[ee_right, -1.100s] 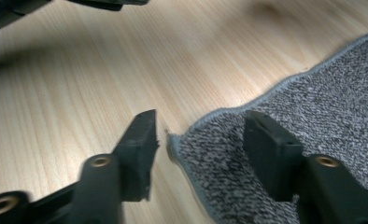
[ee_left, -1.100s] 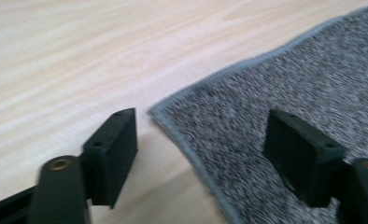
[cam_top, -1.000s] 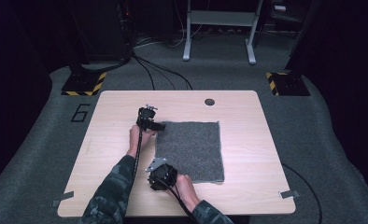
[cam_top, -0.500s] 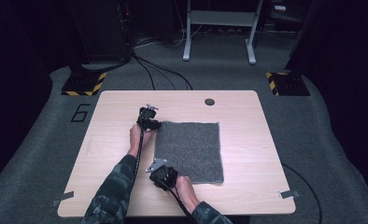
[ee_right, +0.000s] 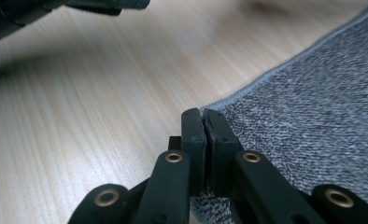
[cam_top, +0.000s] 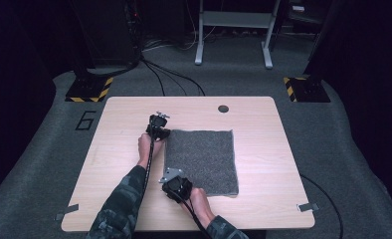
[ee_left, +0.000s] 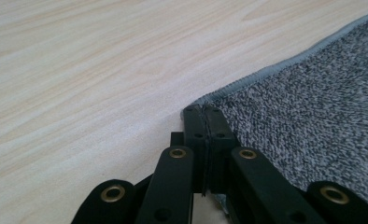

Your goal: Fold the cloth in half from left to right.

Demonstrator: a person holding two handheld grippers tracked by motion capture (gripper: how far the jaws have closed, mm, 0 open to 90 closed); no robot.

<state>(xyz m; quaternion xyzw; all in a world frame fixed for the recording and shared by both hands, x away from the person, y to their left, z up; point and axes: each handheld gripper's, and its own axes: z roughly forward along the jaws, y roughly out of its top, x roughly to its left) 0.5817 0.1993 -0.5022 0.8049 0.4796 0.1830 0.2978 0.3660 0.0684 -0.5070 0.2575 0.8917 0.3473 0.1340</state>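
A square grey carpet mat (cam_top: 201,159) lies flat on the wooden table (cam_top: 263,124). My left gripper (cam_top: 163,133) is at the mat's far-left corner. In the left gripper view its jaws have just been closing, and the left gripper (ee_left: 203,110) is now shut on the hemmed corner of the mat (ee_left: 313,112). My right gripper (cam_top: 173,178) is at the mat's near-left corner. In the right gripper view the right gripper (ee_right: 203,112) is shut on the mat (ee_right: 313,116), with the fabric pinched between its pads.
A round cable hole (cam_top: 223,108) sits near the table's far edge. Bare wood (cam_top: 119,164) runs left of the mat, and more lies to its right. Tape strips (cam_top: 307,207) mark the table's near corners. The person's sleeved forearm (cam_top: 122,204) crosses the near-left part.
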